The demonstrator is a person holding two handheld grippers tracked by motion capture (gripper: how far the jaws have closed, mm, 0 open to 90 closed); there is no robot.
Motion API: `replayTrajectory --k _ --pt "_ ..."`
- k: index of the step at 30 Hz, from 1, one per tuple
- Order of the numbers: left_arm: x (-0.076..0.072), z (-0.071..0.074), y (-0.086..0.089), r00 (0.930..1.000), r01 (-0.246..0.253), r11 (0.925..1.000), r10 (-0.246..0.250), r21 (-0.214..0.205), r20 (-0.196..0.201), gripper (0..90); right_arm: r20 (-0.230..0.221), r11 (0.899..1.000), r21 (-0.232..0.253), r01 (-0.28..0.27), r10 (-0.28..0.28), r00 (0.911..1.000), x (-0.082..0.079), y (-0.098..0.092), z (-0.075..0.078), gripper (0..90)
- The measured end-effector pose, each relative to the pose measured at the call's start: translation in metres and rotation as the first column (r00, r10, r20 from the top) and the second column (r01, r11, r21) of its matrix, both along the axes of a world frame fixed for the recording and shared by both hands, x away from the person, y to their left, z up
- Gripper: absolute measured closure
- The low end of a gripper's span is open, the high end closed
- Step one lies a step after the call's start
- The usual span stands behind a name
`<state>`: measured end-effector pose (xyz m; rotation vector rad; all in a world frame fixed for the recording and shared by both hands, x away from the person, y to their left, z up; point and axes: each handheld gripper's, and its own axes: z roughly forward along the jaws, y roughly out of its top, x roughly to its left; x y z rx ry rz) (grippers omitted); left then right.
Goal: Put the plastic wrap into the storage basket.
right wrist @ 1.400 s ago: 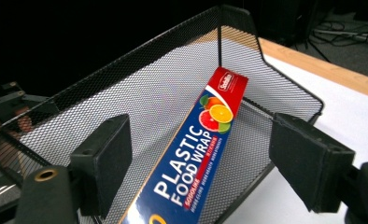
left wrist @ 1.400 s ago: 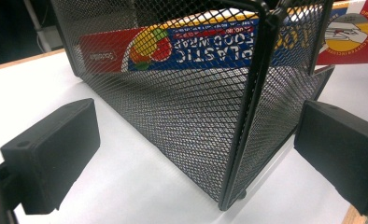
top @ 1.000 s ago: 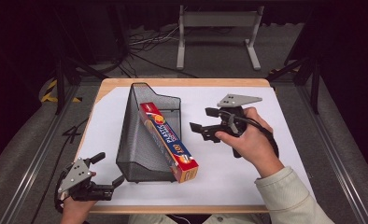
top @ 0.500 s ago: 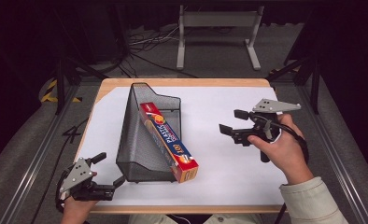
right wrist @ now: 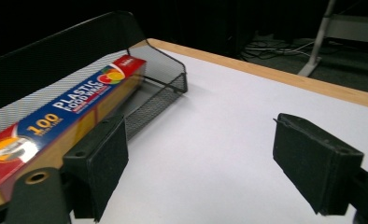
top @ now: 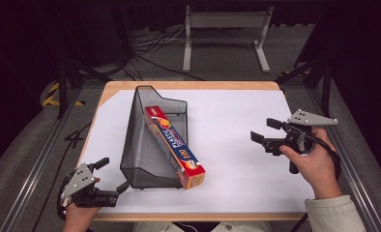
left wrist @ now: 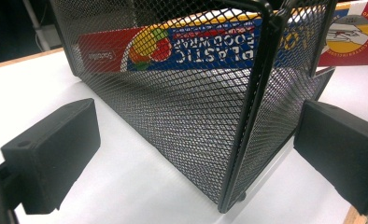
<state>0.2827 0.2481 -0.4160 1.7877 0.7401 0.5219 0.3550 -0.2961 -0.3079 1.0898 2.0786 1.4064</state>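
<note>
A: L→R pls?
B: Left gripper jaws apart, at mesh file holder corner, worktop centre-left. Plastic food wrap box lies inside, end poking out.
A: Handling?
B: Box prob light, stiff card, grab mid-length. Right gripper jaws apart, empty.

Black wire mesh, glossy card, matt white sheet
Metal mesh basket; glossy printed wrap box; wood-edged counter, matt white top

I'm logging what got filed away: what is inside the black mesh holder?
The mesh holder contains one box of plastic food wrap, lying along it with one end sticking out the open front. The holder's floor beneath the box is covered, so anything under it can't be seen.
</note>
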Motion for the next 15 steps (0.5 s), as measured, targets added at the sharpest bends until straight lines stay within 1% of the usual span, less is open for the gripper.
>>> replayTrajectory --k 2,4,7,8,10,11,12,13,14,15 --pt "0.000 0.000 0.000 1.0000 -0.001 1.0000 0.001 0.002 -0.001 1.2 -0.007 1.000 0.005 0.026 -0.026 0.9996 -0.001 -0.005 -0.010 18.9" --pt "0.000 0.000 0.000 1.0000 0.001 1.0000 -0.001 0.007 0.001 1.2 -0.007 0.999 -0.001 0.053 -0.053 0.9986 -0.002 -0.010 -0.020 18.9" --pt "0.000 0.000 0.001 1.0000 0.000 1.0000 0.000 0.006 0.000 1.2 -0.014 0.997 0.000 0.082 -0.082 0.9965 -0.004 -0.016 -0.033 18.9" --pt "0.000 0.000 0.001 1.0000 0.000 1.0000 0.000 0.004 0.002 1.3 -0.017 0.996 -0.005 0.087 -0.087 0.9961 -0.005 -0.018 -0.037 18.9" --pt "0.000 -0.001 0.000 1.0000 0.000 1.0000 0.000 0.005 0.001 1.3 -0.010 0.995 -0.013 0.095 -0.095 0.9954 -0.005 -0.021 -0.043 18.9" --pt "0.001 -0.001 0.000 1.0000 0.002 1.0000 -0.002 0.006 -0.003 1.3 -0.007 0.995 -0.010 0.101 -0.101 0.9949 -0.005 -0.024 -0.047 18.9" --pt "0.001 0.000 0.000 1.0000 0.005 1.0000 -0.005 0.007 0.000 1.3 -0.003 0.994 0.004 0.109 -0.109 0.9940 -0.004 -0.025 -0.050 18.6" --pt "0.001 0.000 0.000 1.0000 0.005 1.0000 -0.005 0.007 0.000 1.3 -0.014 0.994 0.003 0.108 -0.108 0.9941 -0.004 -0.026 -0.053 17.4" --pt "0.001 0.000 -0.001 1.0000 0.006 1.0000 -0.006 0.007 0.002 1.3 -0.030 0.994 -0.015 0.110 -0.111 0.9934 -0.003 -0.027 -0.056 17.1" --pt "0.001 0.000 -0.001 1.0000 0.007 0.9999 -0.007 0.008 0.000 1.3 -0.030 0.994 -0.015 0.110 -0.111 0.9934 -0.003 -0.027 -0.056 17.1"
